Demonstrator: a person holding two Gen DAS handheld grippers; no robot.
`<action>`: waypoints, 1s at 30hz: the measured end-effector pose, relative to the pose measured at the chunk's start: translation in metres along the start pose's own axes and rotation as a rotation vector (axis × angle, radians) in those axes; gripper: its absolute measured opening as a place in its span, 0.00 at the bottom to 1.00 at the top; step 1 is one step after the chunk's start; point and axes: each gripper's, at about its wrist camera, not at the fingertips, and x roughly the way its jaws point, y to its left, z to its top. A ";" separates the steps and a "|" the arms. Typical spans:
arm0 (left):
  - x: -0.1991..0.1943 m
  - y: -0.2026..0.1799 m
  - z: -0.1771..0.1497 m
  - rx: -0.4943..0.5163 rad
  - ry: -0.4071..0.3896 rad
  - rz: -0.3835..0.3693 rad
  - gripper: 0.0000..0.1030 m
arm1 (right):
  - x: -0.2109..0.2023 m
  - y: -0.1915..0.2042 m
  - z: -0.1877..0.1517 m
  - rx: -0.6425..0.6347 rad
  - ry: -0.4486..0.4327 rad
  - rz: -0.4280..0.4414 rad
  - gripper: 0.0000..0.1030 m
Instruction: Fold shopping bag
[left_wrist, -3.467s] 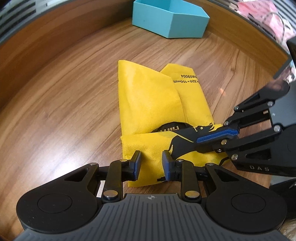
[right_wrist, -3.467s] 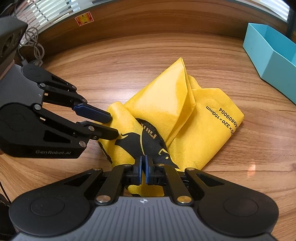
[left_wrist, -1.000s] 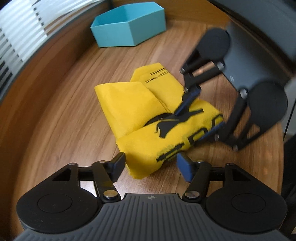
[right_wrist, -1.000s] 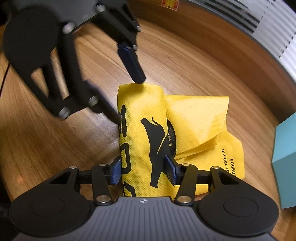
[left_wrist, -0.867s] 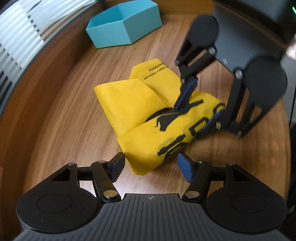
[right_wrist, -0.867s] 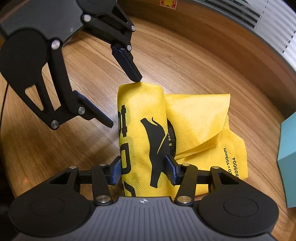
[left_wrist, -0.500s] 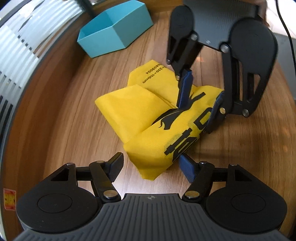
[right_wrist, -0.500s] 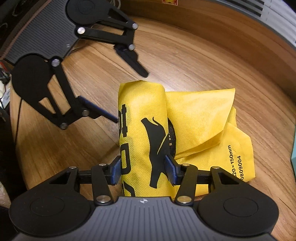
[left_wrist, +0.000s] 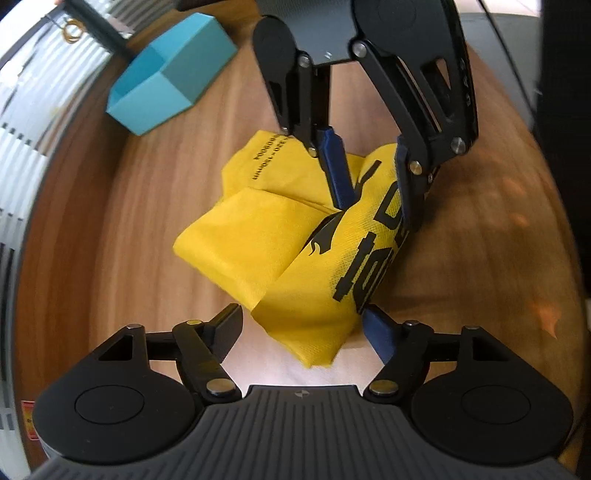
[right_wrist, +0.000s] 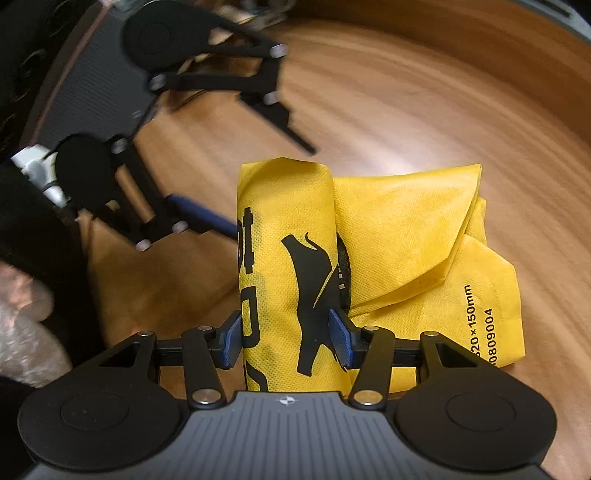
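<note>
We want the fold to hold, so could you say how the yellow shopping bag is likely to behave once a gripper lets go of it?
The shopping bag looks like thin, floppy fabric, so it would probably sag if lifted. Its rolled part bulges between the right gripper pads, so it may spring open on release. The left gripper is opening around the other end, not pressing it.

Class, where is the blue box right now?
In the left wrist view the blue box sits upper left on the wooden table, beyond the yellow bag, apart from it.
</note>
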 end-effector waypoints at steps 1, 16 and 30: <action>-0.001 -0.005 -0.004 0.011 0.001 -0.015 0.72 | 0.002 0.004 0.001 -0.006 0.007 0.020 0.55; 0.006 0.009 -0.025 -0.230 0.002 -0.242 0.62 | 0.027 -0.001 0.008 0.130 0.054 0.313 0.55; 0.062 0.097 -0.077 -1.003 0.165 -0.444 0.07 | 0.039 -0.037 0.009 0.370 0.051 0.512 0.56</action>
